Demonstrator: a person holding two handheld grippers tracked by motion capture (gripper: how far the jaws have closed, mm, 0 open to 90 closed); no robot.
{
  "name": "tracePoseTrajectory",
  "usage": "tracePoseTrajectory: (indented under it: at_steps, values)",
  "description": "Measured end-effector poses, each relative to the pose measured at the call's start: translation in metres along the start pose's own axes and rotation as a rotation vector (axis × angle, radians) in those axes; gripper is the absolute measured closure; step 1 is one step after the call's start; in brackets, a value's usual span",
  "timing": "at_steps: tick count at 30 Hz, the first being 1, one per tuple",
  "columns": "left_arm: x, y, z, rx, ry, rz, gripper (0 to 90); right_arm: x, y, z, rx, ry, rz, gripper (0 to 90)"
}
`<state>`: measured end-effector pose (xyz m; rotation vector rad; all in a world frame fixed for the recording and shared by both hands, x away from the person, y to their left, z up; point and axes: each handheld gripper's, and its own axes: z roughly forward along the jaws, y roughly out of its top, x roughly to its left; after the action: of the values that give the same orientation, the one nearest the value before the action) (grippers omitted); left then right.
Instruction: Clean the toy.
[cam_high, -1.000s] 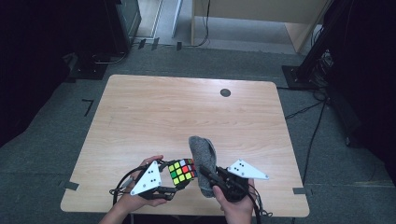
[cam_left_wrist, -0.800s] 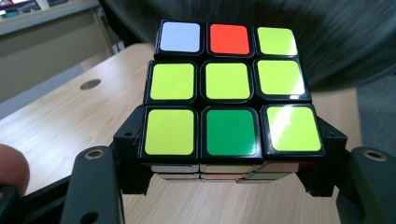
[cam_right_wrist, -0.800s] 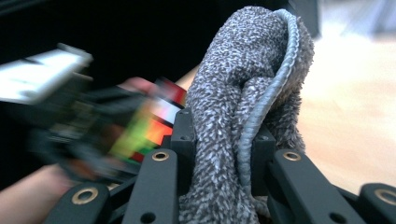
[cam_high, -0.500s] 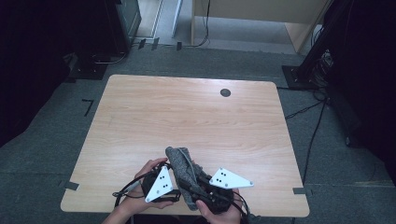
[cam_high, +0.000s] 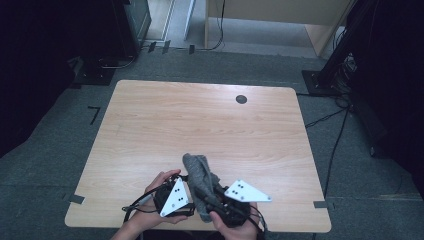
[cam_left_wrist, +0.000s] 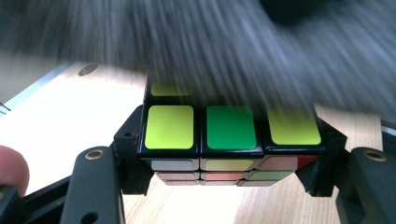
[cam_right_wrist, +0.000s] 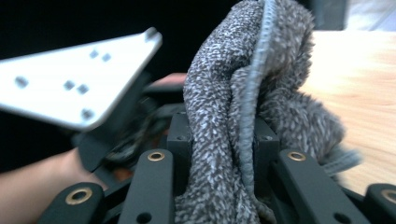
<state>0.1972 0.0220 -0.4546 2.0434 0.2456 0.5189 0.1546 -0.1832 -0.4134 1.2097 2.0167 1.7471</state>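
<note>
A colour-puzzle cube (cam_left_wrist: 229, 128) with yellow-green and green top tiles sits clamped between the black jaws of my left gripper (cam_left_wrist: 229, 163). A grey fuzzy cloth (cam_left_wrist: 210, 42) lies blurred across the cube's far rows. In the high view the cloth (cam_high: 197, 170) drapes over the cube near the table's front edge. My left gripper (cam_high: 187, 192) is beside it on the left and my right gripper (cam_high: 212, 192) on the right. In the right gripper view my right gripper (cam_right_wrist: 223, 140) is shut on a thick fold of the cloth (cam_right_wrist: 219, 84).
The wooden table (cam_high: 200, 120) has a small black round hole (cam_high: 241, 99) at the far right. Dark tape marks the front corners. Dark floor, cables and stands surround the table. The left gripper's grey plate (cam_right_wrist: 79, 88) is close on the left in the right gripper view.
A second ago the cube was in plain sight between the grippers, with the cloth upright beside it. The right gripper has moved left with the cloth, which now covers the cube.
</note>
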Motion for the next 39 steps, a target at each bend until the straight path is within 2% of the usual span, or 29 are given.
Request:
tracePoseTrajectory:
  at_steps: [1, 2, 3, 5, 7, 9, 12, 14, 16, 18, 19, 20, 21, 23, 25, 26, 27, 28, 30, 32, 35, 36, 37, 38, 39]
  values:
    - [0.0, 0.0, 0.0, -0.002, 0.0, -0.001, 33.9, -0.004, 0.002, -0.006, -0.029, -0.032, 0.018, 69.9]
    - [0.001, 0.001, -0.001, -0.005, 0.0, -0.005, 33.9, -0.005, 0.003, -0.008, -0.038, -0.043, 0.022, 70.0]
    - [0.001, 0.001, -0.001, -0.008, -0.005, -0.011, 33.9, -0.005, 0.003, -0.009, -0.041, -0.041, 0.018, 70.1]
    - [0.0, 0.002, 0.0, -0.003, -0.006, -0.009, 33.9, 0.001, 0.001, -0.004, -0.024, -0.004, -0.004, 70.1]
    - [-0.001, 0.002, 0.002, 0.005, -0.011, -0.009, 33.9, 0.009, -0.004, 0.004, 0.014, 0.025, -0.036, 70.1]
    - [-0.002, 0.003, 0.001, 0.003, -0.009, -0.011, 33.9, 0.012, -0.005, 0.007, 0.019, 0.012, -0.048, 70.5]
    - [0.001, 0.003, -0.001, -0.008, -0.009, -0.013, 34.0, 0.0, 0.0, -0.003, -0.031, -0.01, 0.004, 71.1]
    - [0.004, 0.003, -0.003, -0.02, -0.008, -0.026, 33.9, -0.007, 0.004, -0.013, -0.074, -0.061, 0.033, 71.1]
    - [0.005, 0.003, -0.003, -0.033, -0.013, -0.04, 33.9, -0.007, 0.005, -0.015, -0.087, -0.045, 0.041, 70.8]
    - [0.003, 0.003, -0.002, -0.03, -0.013, -0.034, 34.0, -0.001, 0.003, -0.008, -0.053, 0.019, 0.006, 69.9]
    - [0.003, 0.003, -0.002, -0.014, -0.01, -0.017, 33.9, 0.003, 0.001, -0.003, -0.027, 0.029, -0.023, 69.9]
    - [0.002, 0.002, -0.002, -0.011, -0.008, -0.015, 33.9, 0.006, 0.0, 0.0, -0.01, 0.015, -0.047, 70.2]
    - [0.003, 0.001, -0.003, -0.02, -0.017, -0.022, 34.0, 0.004, 0.002, -0.001, -0.002, 0.005, -0.04, 70.9]
    - [0.006, 0.001, -0.006, -0.061, -0.032, -0.025, 33.9, -0.011, 0.008, -0.012, -0.048, -0.015, 0.046, 71.2]
    - [0.012, 0.0, -0.014, -0.158, -0.076, -0.063, 33.9, -0.023, 0.015, -0.029, -0.115, -0.071, 0.088, 71.4]
    - [0.014, -0.001, -0.016, -0.189, -0.088, -0.082, 34.0, -0.027, 0.017, -0.036, -0.151, -0.066, 0.104, 71.4]
    - [0.017, -0.002, -0.017, -0.226, -0.095, -0.103, 33.9, -0.028, 0.019, -0.04, -0.177, -0.043, 0.112, 71.4]
    - [0.018, -0.002, -0.018, -0.242, -0.096, -0.107, 34.0, -0.027, 0.022, -0.043, -0.201, 0.005, 0.107, 71.3]
    - [0.017, -0.002, -0.019, -0.26, -0.101, -0.095, 34.0, -0.019, 0.024, -0.041, -0.189, 0.053, 0.073, 71.2]
    - [0.014, 0.0, -0.021, -0.28, -0.111, -0.078, 34.0, -0.015, 0.023, -0.034, -0.162, 0.08, 0.073, 71.3]
    - [0.014, 0.003, -0.025, -0.304, -0.119, -0.094, 34.0, -0.025, 0.013, -0.026, -0.128, 0.05, 0.104, 71.5]
    - [0.016, 0.002, -0.026, -0.317, -0.123, -0.105, 34.0, -0.031, 0.011, -0.024, -0.094, 0.001, 0.099, 71.7]
    - [0.018, 0.001, -0.027, -0.328, -0.125, -0.115, 34.0, -0.035, 0.01, -0.022, -0.049, -0.07, 0.083, 71.9]
    - [0.019, 0.0, -0.027, -0.326, -0.121, -0.119, 34.0, -0.04, 0.008, -0.023, -0.038, -0.099, 0.091, 71.9]
    - [0.02, -0.001, -0.027, -0.317, -0.118, -0.117, 34.0, -0.044, 0.007, -0.025, -0.06, -0.082, 0.117, 71.8]
